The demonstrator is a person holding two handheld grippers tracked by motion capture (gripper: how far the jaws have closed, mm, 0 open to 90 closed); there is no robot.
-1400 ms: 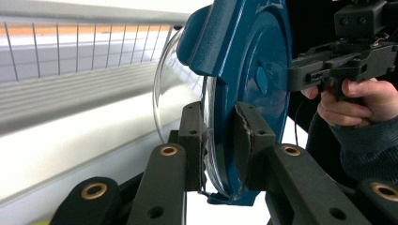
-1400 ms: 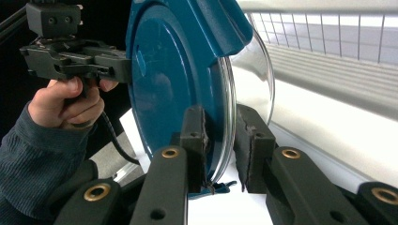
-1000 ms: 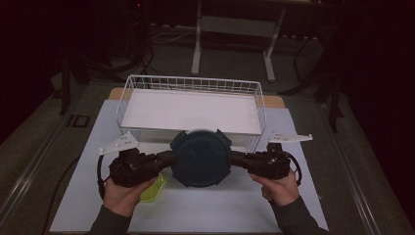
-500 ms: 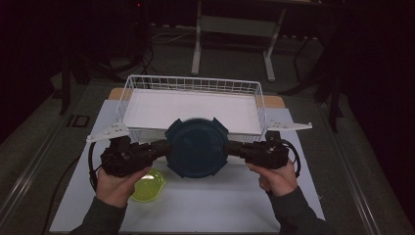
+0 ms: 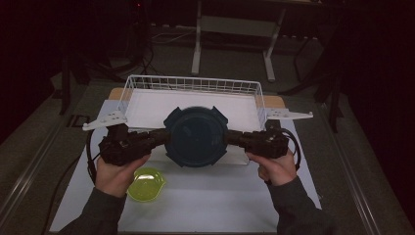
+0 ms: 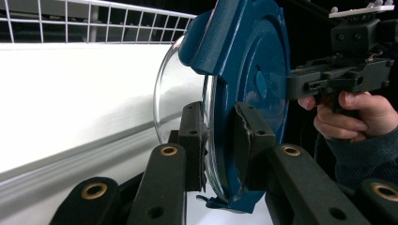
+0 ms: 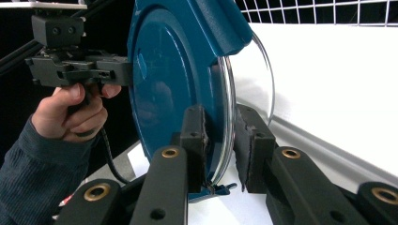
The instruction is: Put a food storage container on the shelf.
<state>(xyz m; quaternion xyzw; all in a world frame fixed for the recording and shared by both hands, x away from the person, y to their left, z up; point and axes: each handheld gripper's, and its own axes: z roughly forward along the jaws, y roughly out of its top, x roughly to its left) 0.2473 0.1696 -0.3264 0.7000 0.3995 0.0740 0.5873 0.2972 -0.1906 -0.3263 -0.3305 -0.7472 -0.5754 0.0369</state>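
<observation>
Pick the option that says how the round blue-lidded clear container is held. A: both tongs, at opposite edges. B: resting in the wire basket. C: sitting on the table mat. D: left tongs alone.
A: the left tongs and the right tongs each clamp an opposite edge of the round blue-lidded clear container.

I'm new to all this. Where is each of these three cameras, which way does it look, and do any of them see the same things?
High view: fixed above the person's side, looking forward and down on the table; both hands, the left gripper, the right gripper, the wire basket and a yellow bowl.
Left gripper view: rides the left gripper, looking along its jaws, which clamp the blue lid of a clear container; across is the right hand.
Right gripper view: rides the right gripper, mirrored; across is the left hand.
Shared: lid and basket in all three.
</observation>
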